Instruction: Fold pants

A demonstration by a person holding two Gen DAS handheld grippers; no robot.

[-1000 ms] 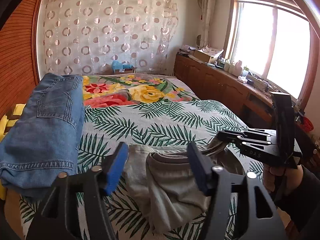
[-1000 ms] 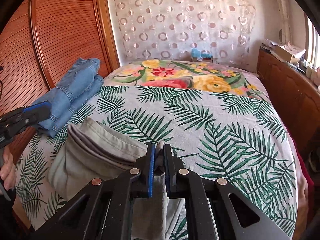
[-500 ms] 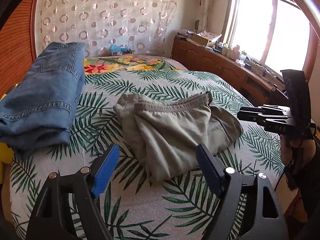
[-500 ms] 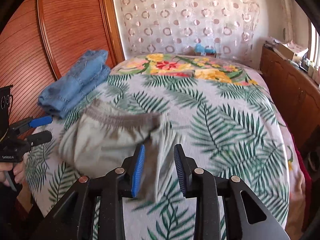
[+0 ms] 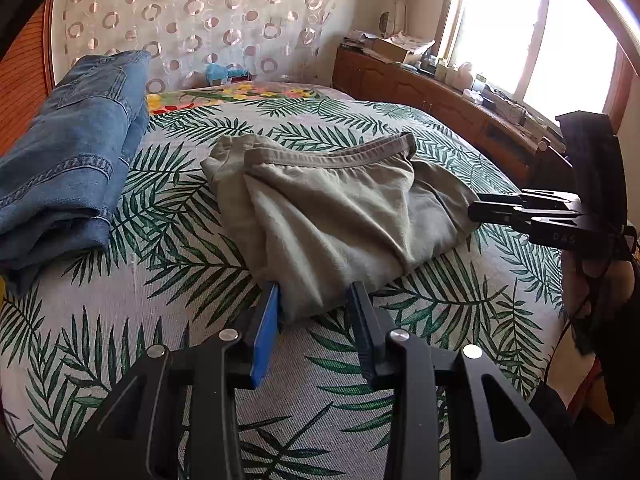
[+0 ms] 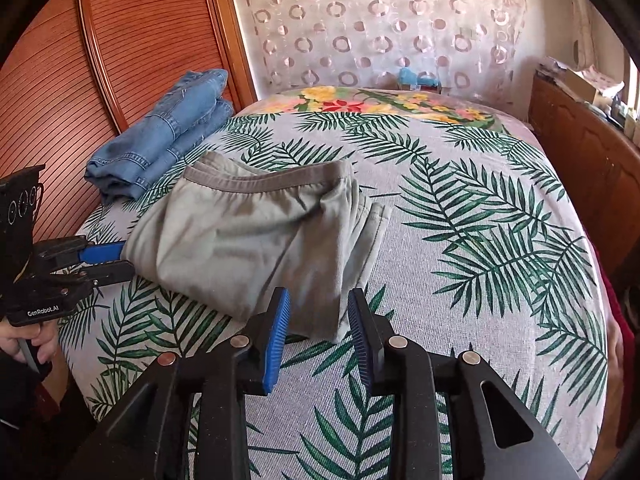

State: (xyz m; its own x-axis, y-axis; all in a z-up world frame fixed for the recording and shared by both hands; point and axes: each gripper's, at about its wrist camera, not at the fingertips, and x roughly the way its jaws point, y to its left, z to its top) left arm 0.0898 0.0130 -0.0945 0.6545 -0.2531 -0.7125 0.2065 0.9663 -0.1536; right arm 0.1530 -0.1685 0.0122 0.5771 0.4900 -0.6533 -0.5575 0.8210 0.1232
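Grey pants point(image 5: 340, 208) point(image 6: 240, 232) lie folded into a thick bundle on the palm-leaf bedspread point(image 5: 180, 264), waistband on the far side. My left gripper point(image 5: 314, 294) is low over the bed with its jaws closing around the bundle's near corner. Cloth sits between the pads and does not look squeezed. In the right wrist view this gripper point(image 6: 126, 258) is at the bundle's left edge. My right gripper point(image 6: 318, 300) stands open astride the bundle's other near corner without pinching it. In the left wrist view it point(image 5: 476, 210) points at the right edge.
Folded blue jeans point(image 5: 72, 152) point(image 6: 168, 128) are stacked at the bed's left side beside a slatted wooden panel point(image 6: 120, 40). A wooden cabinet point(image 5: 420, 92) point(image 6: 580, 152) with clutter runs along the right under the window. A hand point(image 6: 32, 344) grips the left tool.
The grey pants went from hanging bunched to lying on the bed. The right jaws opened and let the cloth go. Both grippers dropped toward the bed, and the left jaws narrowed around the near corner.
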